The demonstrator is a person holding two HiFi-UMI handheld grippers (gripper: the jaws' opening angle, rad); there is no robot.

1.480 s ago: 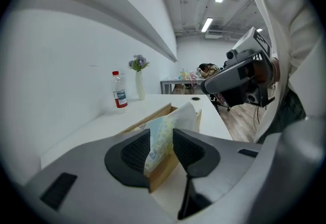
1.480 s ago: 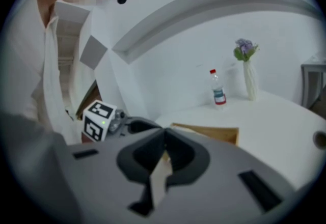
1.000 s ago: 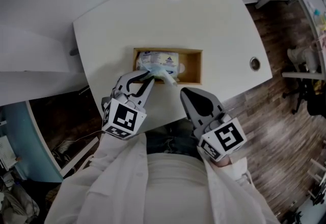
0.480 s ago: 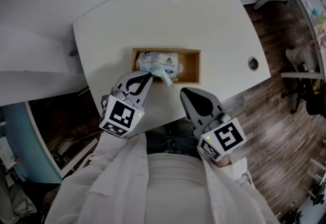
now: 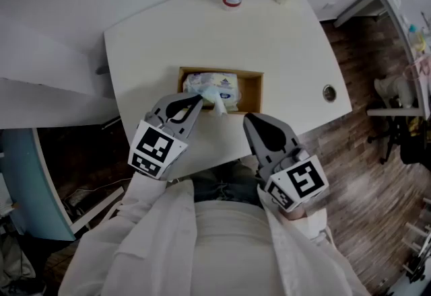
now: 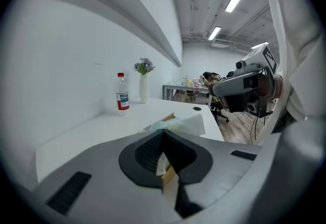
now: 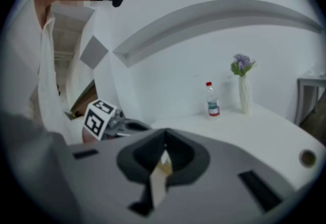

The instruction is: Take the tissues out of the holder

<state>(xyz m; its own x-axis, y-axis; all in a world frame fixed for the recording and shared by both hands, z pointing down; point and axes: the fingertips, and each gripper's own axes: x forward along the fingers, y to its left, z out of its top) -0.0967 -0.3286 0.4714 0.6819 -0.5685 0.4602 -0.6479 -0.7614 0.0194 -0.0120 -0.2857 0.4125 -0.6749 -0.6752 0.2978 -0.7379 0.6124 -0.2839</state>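
The left tongs [image 5: 199, 101] are clamped shut on a tissue [image 5: 217, 102] that sticks out of the pack [image 5: 214, 81] (white with blue print) in the wooden holder [image 5: 252, 89], which sits toward the front of the white surface [image 5: 289, 46]. The right tongs [image 5: 248, 118] are closed on nothing, near the holder's front edge.

The person wears a white long-sleeved coat [image 5: 222, 247] over dark trousers [image 5: 219, 188] (only a strip shows at the lap), while the left hand-held gripper [image 5: 199, 101] and right hand-held gripper [image 5: 249, 118] are grey, black-lined inside, each with a white cube [image 5: 156, 149] of black square markers.
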